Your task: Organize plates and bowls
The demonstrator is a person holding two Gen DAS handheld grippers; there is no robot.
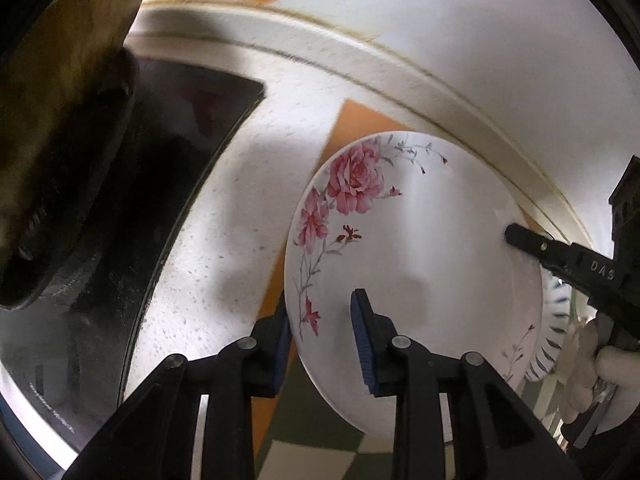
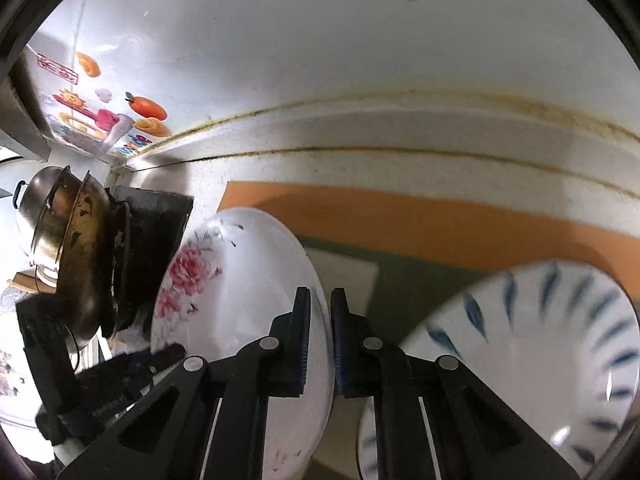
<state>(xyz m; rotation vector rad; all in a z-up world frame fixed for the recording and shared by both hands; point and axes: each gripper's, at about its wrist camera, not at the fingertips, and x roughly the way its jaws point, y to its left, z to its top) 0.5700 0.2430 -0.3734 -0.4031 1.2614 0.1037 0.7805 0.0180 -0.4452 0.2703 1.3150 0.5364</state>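
White glazed porcelain fills the lower middle of the left wrist view: a round white plate painted with pink roses (image 1: 416, 252) is held tilted above an orange, green and cream checked mat (image 1: 308, 408) on a pale speckled countertop (image 1: 224, 208). The left gripper (image 1: 322, 344) straddles the plate's near rim, one blue-padded finger under the edge and one over the face, jaws spread a little wider than the rim, so I cannot tell whether they actually press it. In the right wrist view the right gripper (image 2: 320, 340) is clamped on the same plate's opposite rim, its fingers nearly together with the thin edge between them. At lower right of that view a white bowl with blue leaf strokes (image 2: 532, 360) sits on the mat, just beside the plate. A black stove top (image 1: 168, 168) and a tarnished brass-coloured wok (image 2: 80, 256) occupy the left of each frame.
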